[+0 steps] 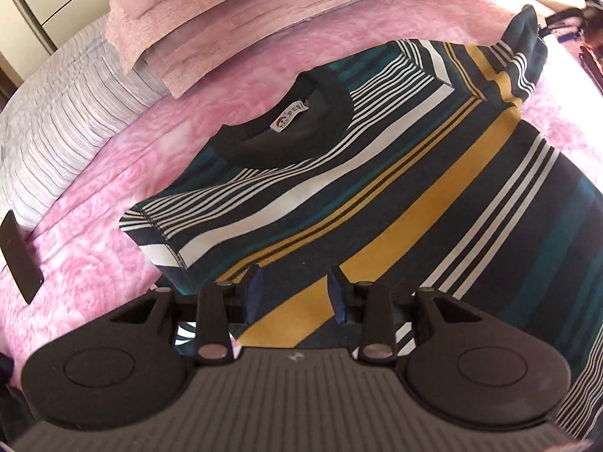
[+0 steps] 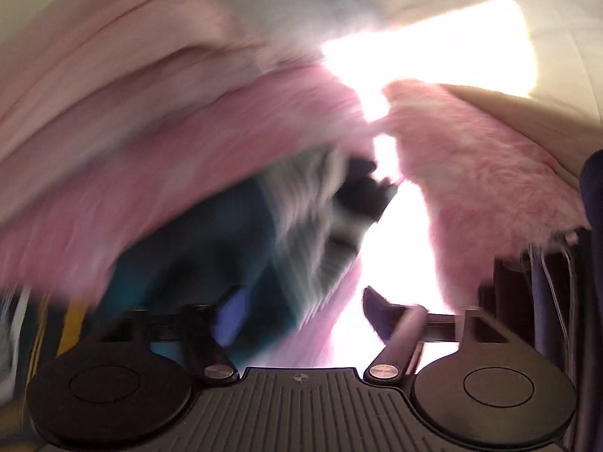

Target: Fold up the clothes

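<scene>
A striped shirt (image 1: 395,188) in navy, teal, white and mustard lies flat on a pink bedspread (image 1: 113,263), its dark collar (image 1: 286,128) pointing up-left. My left gripper (image 1: 296,292) hovers over the shirt's lower body, open, with nothing between its blue pads. The far sleeve (image 1: 524,49) rises at the top right, next to my right gripper (image 1: 565,19). The right wrist view is heavily blurred. There my right gripper (image 2: 307,310) has its fingers apart. The teal and white sleeve (image 2: 297,233) hangs just ahead of the gap, and no pad visibly presses on it.
Folded pink blankets (image 1: 264,19) are stacked at the head of the bed. A grey striped pillow (image 1: 56,124) lies at the left, with a dark flat object (image 1: 20,256) beside it. Dark items with cables (image 2: 546,301) stand past the bed's right edge, near glaring sunlight.
</scene>
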`<state>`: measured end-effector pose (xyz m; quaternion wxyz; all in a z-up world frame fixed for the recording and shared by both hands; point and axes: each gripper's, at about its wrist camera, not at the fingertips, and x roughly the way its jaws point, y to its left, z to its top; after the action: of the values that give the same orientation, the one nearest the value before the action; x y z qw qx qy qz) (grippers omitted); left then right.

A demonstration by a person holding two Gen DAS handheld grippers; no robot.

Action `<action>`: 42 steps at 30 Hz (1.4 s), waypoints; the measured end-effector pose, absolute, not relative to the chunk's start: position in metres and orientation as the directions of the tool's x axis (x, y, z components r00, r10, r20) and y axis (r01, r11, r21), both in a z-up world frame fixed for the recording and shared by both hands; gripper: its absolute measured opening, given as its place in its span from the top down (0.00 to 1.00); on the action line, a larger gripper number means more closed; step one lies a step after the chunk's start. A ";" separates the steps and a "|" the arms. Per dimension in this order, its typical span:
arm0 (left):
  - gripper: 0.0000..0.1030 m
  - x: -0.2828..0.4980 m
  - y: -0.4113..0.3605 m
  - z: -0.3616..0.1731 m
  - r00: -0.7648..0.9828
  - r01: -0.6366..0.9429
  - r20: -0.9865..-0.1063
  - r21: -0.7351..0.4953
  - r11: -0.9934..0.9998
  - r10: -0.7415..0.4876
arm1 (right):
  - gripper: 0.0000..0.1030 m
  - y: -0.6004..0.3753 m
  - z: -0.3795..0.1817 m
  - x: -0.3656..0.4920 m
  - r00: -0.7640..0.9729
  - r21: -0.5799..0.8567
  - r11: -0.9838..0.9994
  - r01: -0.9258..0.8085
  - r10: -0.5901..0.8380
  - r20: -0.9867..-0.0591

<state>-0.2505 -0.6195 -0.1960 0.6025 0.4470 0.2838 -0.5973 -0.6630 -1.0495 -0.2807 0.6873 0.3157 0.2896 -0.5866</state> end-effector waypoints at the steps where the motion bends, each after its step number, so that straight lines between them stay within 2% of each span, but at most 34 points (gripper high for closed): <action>1: 0.68 -0.254 -0.621 -0.198 0.121 0.973 -0.876 0.197 -0.117 -0.467 | 0.55 -1.063 -0.285 -0.667 0.131 0.101 0.083 0.991 -0.632 -0.764; 8: 0.67 -0.286 -0.644 -0.216 0.056 0.967 -0.879 0.165 -0.191 -0.474 | 0.58 -1.093 -0.310 -0.692 0.078 0.154 -0.064 0.986 -0.637 -0.767; 10: 0.67 -0.292 -0.651 -0.219 0.037 0.966 -0.880 0.154 -0.209 -0.474 | 0.70 -1.094 -0.313 -0.694 0.103 0.181 -0.060 0.982 -0.630 -0.769; 11: 0.67 -0.295 -0.653 -0.219 0.032 0.964 -0.878 0.153 -0.217 -0.477 | 0.92 -1.093 -0.311 -0.692 0.103 0.168 -0.046 0.985 -0.623 -0.776; 12: 0.67 -0.297 -0.656 -0.218 0.027 0.963 -0.877 0.152 -0.225 -0.480 | 0.95 -1.092 -0.309 -0.690 0.093 0.146 -0.036 0.989 -0.618 -0.781; 14: 0.67 -0.301 -0.661 -0.214 0.016 0.959 -0.872 0.151 -0.238 -0.489 | 0.95 -1.081 -0.287 -0.683 -0.053 -0.006 -0.074 0.997 -0.652 -0.756; 16: 0.67 -0.302 -0.664 -0.209 0.009 0.961 -0.866 0.147 -0.236 -0.500 | 0.95 -1.066 -0.266 -0.680 -0.154 -0.098 -0.119 0.988 -0.689 -0.708; 19: 0.67 -0.302 -0.669 -0.203 0.003 0.961 -0.859 0.144 -0.237 -0.512 | 0.95 -1.050 -0.262 -0.672 -0.229 -0.220 -0.101 0.970 -0.675 -0.701; 22: 0.67 -0.300 -0.668 -0.194 0.010 0.959 -0.848 0.158 -0.234 -0.530 | 0.94 -1.043 -0.274 -0.678 -0.289 -0.264 -0.132 0.955 -0.607 -0.740; 25: 0.65 -0.295 -0.662 -0.185 0.023 0.961 -0.840 0.169 -0.221 -0.542 | 0.93 -1.026 -0.270 -0.671 -0.284 -0.293 -0.092 0.952 -0.622 -0.730; 26: 0.65 -0.291 -0.659 -0.183 0.034 0.963 -0.840 0.173 -0.208 -0.541 | 0.89 -1.018 -0.268 -0.667 -0.285 -0.312 -0.070 0.947 -0.631 -0.722; 28: 0.65 -0.283 -0.651 -0.179 0.056 0.967 -0.841 0.181 -0.182 -0.539 | 0.71 -1.001 -0.266 -0.661 -0.274 -0.319 -0.043 0.947 -0.629 -0.728; 29: 0.65 -0.279 -0.646 -0.177 0.066 0.969 -0.840 0.183 -0.166 -0.538 | 0.56 -0.991 -0.264 -0.660 -0.270 -0.312 -0.045 0.949 -0.629 -0.729; 30: 0.65 -0.274 -0.640 -0.175 0.075 0.971 -0.839 0.184 -0.152 -0.539 | 0.54 -0.981 -0.262 -0.659 -0.266 -0.305 -0.048 0.951 -0.629 -0.731; 37: 0.63 -0.226 -0.579 -0.164 0.164 0.975 -0.846 0.216 -0.046 -0.508 | 0.54 -0.876 -0.248 -0.599 0.016 -0.175 0.252 0.952 -0.611 -0.791; 42: 0.59 -0.173 -0.520 -0.167 0.266 0.952 -0.847 0.305 -0.010 -0.461 | 0.54 -0.783 -0.243 -0.513 0.246 -0.042 0.517 0.855 -0.476 -0.844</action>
<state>-0.1735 -0.5201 -0.1671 0.6505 0.4583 0.2681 -0.5430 -0.5133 -0.7826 -0.2431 0.7578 0.2211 0.4290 -0.4391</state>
